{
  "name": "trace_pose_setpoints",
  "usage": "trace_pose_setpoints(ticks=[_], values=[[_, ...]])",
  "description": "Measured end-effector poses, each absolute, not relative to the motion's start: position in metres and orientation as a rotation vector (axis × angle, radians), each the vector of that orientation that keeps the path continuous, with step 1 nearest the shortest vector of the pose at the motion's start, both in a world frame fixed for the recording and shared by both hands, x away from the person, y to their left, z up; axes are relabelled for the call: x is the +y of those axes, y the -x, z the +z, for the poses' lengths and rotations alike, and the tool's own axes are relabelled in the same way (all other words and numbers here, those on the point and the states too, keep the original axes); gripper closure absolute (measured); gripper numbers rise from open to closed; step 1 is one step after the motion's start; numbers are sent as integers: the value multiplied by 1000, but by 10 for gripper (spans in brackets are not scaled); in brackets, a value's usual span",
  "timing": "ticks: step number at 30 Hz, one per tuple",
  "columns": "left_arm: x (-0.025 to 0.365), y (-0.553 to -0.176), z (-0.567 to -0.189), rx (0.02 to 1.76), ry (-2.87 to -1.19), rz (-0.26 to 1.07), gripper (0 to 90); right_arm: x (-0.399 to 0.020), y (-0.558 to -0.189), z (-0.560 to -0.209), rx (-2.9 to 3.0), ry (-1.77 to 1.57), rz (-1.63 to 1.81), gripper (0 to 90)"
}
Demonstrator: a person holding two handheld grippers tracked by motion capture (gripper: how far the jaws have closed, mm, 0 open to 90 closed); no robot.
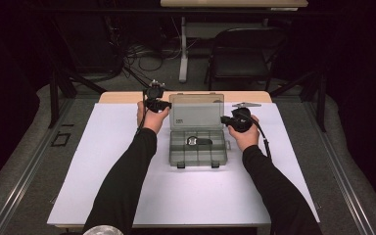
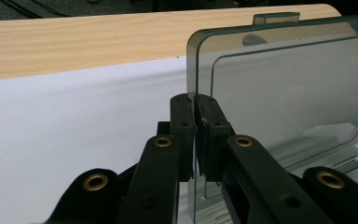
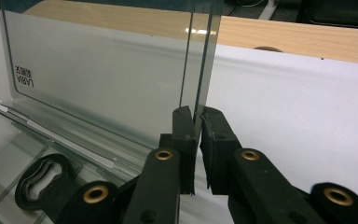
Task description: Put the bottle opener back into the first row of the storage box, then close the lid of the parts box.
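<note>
A smoky clear compartment box [image 1: 198, 152] lies mid-table with its lid [image 1: 196, 111] standing upright. My left gripper [image 1: 165, 104] is shut on the lid's left edge; in the left gripper view the pads of the left gripper [image 2: 196, 105] pinch the lid [image 2: 284, 84] at its edge. My right gripper [image 1: 225, 120] is shut on the lid's right edge, and the right gripper view has the right gripper [image 3: 196, 116] clamping the thin wall of the lid [image 3: 98, 79]. A black oval part [image 1: 196, 141] lies in one compartment, near the lid hinge [image 3: 42, 184].
The box rests on a white sheet [image 1: 127, 171] covering the table, with a wooden strip [image 1: 122, 97] along the far edge. Beyond the table stand a black chair [image 1: 245, 54], a desk leg and floor cables. Both of the person's forearms reach in from the bottom.
</note>
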State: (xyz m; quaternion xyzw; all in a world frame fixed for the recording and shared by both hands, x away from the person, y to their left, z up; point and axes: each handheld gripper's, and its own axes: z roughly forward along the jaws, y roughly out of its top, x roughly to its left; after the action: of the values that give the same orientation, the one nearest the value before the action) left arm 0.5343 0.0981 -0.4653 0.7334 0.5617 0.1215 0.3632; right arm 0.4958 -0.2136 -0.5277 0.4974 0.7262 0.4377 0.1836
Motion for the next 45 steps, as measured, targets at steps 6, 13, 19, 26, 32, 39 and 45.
trace_pose_setpoints(ticks=[6, 13, 19, 26, 32, 39, 45], values=[[98, -534, -465, 1451, -1884, 312, 866, -213, -495, -528, 2045, -1405, 1236, 847], [97, -532, -465, 1456, -1879, 325, 868, -213, -495, -527, 2044, -1402, 1232, 846], [97, -532, -465, 1463, -1871, 321, 870, -213, -495, -527, 2044, -1396, 1226, 845], [96, -531, -464, 1473, -1862, 324, 872, -213, -495, -527, 2044, -1393, 1225, 842], [96, -529, -464, 1476, -1857, 331, 873, -213, -494, -526, 2038, -1403, 1233, 803], [95, -525, -463, 1473, -1848, 343, 875, -216, -490, -515, 2026, -1418, 1240, 722], [95, -519, -462, 1463, -1837, 362, 877, -217, -482, -499, 2024, -1393, 1238, 700]])
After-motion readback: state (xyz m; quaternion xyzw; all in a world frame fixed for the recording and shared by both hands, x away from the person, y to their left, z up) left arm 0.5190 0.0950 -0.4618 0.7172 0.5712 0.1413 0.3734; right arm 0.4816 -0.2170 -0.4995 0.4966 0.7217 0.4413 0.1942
